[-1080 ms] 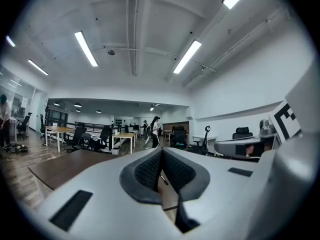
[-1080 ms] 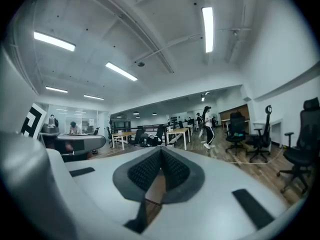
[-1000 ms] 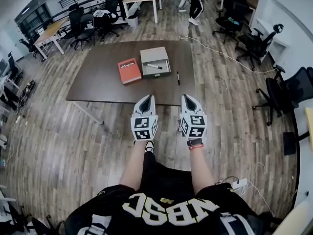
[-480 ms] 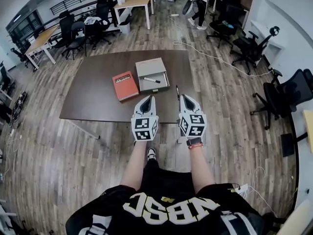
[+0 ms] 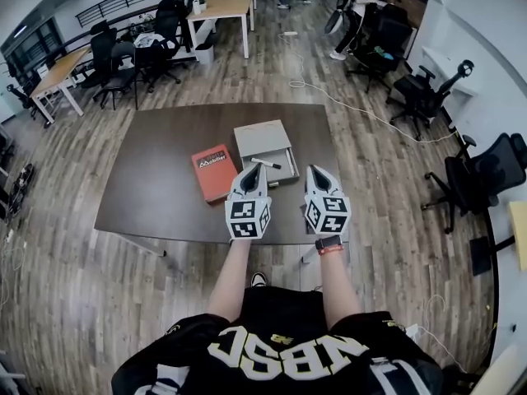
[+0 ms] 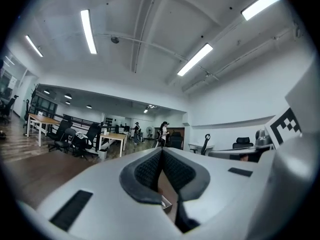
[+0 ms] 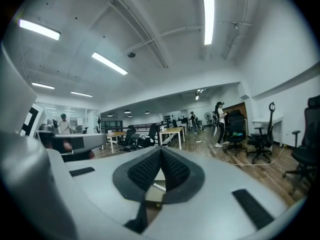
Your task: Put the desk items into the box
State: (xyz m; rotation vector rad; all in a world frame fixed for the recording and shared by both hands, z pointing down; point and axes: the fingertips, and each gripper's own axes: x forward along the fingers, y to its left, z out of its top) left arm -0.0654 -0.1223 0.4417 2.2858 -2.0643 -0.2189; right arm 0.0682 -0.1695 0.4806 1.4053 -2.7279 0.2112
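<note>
1. Both grippers have come forward, from short of the dark brown worktop (image 5: pixel 152 183) to over its near edge. The left gripper (image 5: pixel 249 171) and the right gripper (image 5: pixel 318 173) each have their jaws pressed together, with nothing held.
2. Done: a white marker (image 5: pixel 265 164) lies in the open grey box (image 5: pixel 259 136).
3. Left: the red book (image 5: pixel 211 171) lies just beside the box.
4. The slim black pen seen earlier right of the box is now out of sight, probably behind the right gripper.

The dark brown surface (image 5: pixel 156 192) carries an open grey box (image 5: pixel 259 132) and, just beside the box's left side, a red book (image 5: pixel 212 171).
</note>
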